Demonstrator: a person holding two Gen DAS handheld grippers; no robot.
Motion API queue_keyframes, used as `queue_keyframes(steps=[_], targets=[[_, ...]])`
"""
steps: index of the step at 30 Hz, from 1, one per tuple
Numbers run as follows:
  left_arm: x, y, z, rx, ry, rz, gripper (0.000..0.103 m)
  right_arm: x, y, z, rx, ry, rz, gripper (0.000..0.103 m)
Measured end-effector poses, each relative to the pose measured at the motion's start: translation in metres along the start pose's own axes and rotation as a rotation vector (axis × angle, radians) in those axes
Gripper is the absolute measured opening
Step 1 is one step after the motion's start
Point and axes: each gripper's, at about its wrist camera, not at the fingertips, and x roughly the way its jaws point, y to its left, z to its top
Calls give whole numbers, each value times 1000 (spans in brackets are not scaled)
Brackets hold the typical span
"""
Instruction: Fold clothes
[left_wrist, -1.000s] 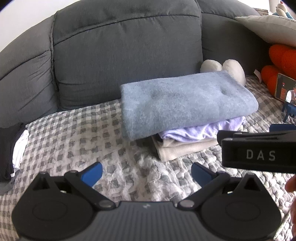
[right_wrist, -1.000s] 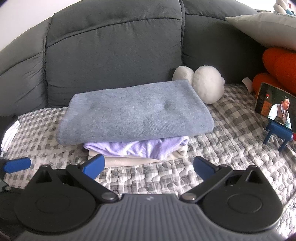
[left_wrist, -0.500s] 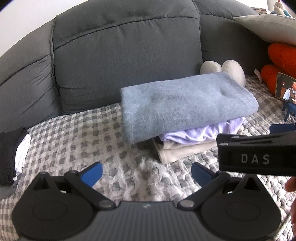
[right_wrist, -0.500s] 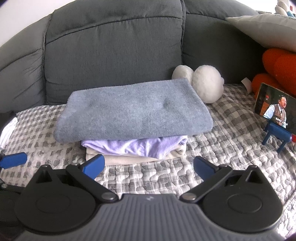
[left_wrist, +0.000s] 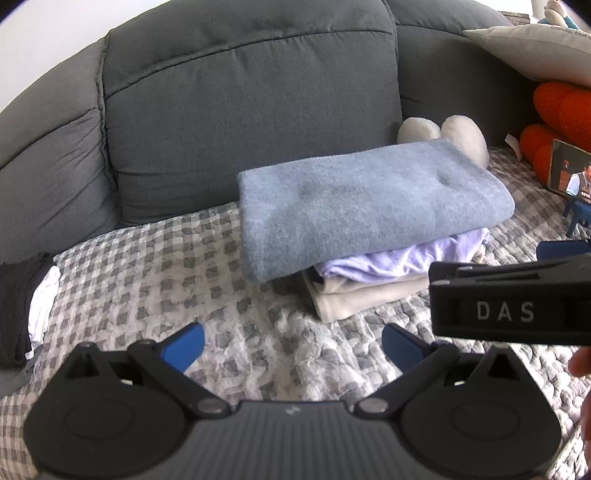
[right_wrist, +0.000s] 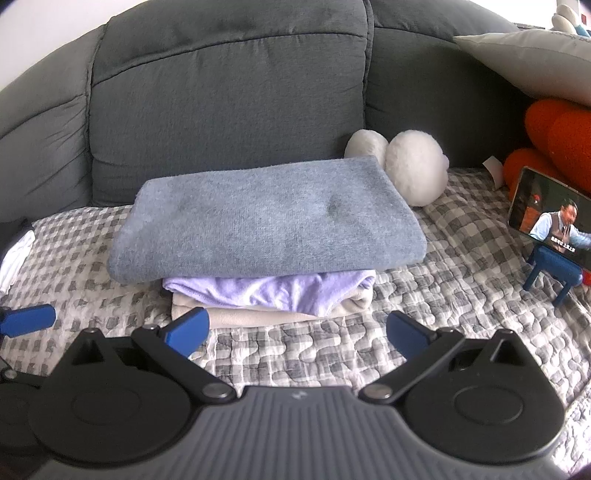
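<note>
Dark grey sofa (right_wrist: 229, 92) w/ checked quilt (right_wrist: 424, 280) — bright daylight, white wall (left_wrist: 55, 40).

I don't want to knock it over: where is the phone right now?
In the right wrist view the phone stands on a blue stand at the right edge, on the checked cover, right of the folded pile.

Right gripper (right_wrist: 297, 332) gapes empty before 3 stacked folded clothes (right_wrist: 269, 236).

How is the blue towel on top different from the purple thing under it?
The blue towel lies smooth and flat on top of the pile; the purple garment sits beneath it, wrinkled and bunched. The towel is wider and overhangs the garment on both sides. The towel looks thick and fuzzy; the garment looks thin. Both are folded in one stack on the checked blanket.
</note>
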Motion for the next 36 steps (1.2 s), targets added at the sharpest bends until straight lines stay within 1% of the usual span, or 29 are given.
queue_keyframes(steps=[36], targets=[[3, -3, -1, 16, 17, -4, 102, 1, 3, 1, -12, 5, -2, 103]])
